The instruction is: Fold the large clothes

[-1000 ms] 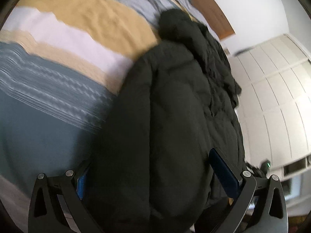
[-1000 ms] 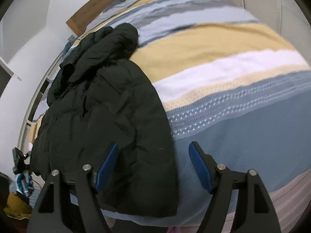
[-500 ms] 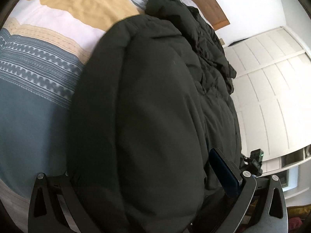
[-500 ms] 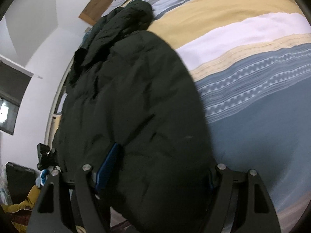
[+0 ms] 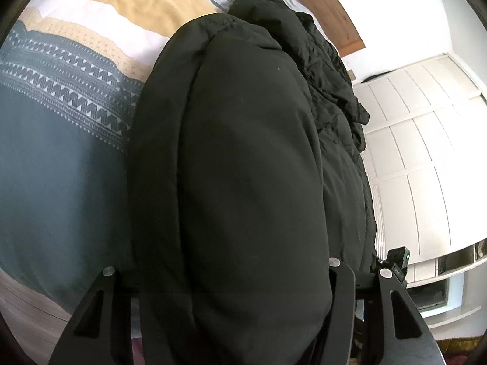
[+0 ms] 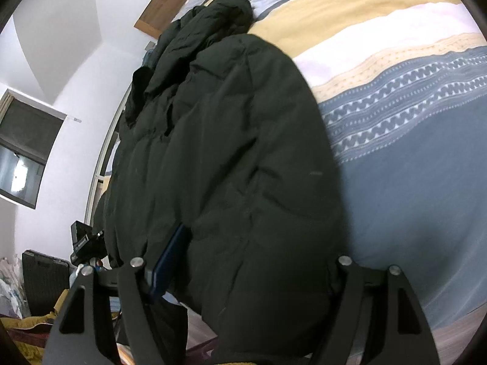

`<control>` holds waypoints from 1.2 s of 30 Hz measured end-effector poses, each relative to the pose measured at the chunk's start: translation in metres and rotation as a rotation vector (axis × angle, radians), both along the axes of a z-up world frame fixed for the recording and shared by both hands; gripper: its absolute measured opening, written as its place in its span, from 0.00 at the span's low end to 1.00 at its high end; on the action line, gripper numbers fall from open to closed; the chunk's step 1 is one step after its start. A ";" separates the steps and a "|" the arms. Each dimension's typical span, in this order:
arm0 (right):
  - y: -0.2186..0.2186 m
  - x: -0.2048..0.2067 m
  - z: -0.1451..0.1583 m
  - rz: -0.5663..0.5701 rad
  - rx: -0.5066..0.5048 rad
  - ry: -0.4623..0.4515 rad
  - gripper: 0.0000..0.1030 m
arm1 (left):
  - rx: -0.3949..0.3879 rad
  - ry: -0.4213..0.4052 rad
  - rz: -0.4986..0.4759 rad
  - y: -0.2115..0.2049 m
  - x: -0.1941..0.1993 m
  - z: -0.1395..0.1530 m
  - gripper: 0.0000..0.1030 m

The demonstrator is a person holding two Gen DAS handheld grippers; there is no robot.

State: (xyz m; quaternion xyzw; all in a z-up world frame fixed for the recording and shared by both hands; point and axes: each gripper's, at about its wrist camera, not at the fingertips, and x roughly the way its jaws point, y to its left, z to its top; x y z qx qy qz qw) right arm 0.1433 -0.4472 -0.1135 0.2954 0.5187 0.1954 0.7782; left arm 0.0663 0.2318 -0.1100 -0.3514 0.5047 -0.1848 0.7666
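Observation:
A black puffer jacket point(image 5: 243, 152) lies lengthwise on the striped duvet point(image 5: 61, 121), hood toward the headboard and hem hanging over the bed's near edge. My left gripper point(image 5: 222, 261) straddles the hem. Its jaws are closing, and a thick bulge of jacket fills the gap and hides both pads. In the right wrist view the jacket point(image 6: 228, 152) also sits between the jaws of my right gripper point(image 6: 258, 243), which are closing slightly. Its left blue pad point(image 6: 169, 261) still shows, lying in a crease. The right pad is buried in fabric.
The wooden headboard point(image 5: 328, 9) is at the far end of the bed. White wardrobe doors point(image 5: 426, 152) stand along one side. A small black camera on a stand point(image 6: 80, 240) is beside the bed, under a window point(image 6: 21, 158). Open duvet point(image 6: 411, 167) lies beside the jacket.
Both grippers moved forward and down onto the jacket's hem, which now fills each view. The left jaws came in from wide open onto the fabric, and its blue pads vanished under it.

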 end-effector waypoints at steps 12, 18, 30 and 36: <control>0.006 -0.005 0.004 -0.054 -0.048 -0.011 0.25 | 0.006 -0.020 0.060 -0.002 -0.006 -0.001 0.30; 0.017 0.002 0.016 -0.048 -0.090 -0.055 0.13 | 0.005 -0.077 0.060 -0.010 -0.004 0.018 0.16; 0.008 0.040 0.107 -0.092 -0.044 -0.281 0.11 | -0.023 -0.258 0.069 -0.012 0.045 0.125 0.14; -0.001 0.088 0.152 -0.152 0.006 -0.367 0.11 | -0.116 -0.329 0.098 -0.006 0.096 0.167 0.14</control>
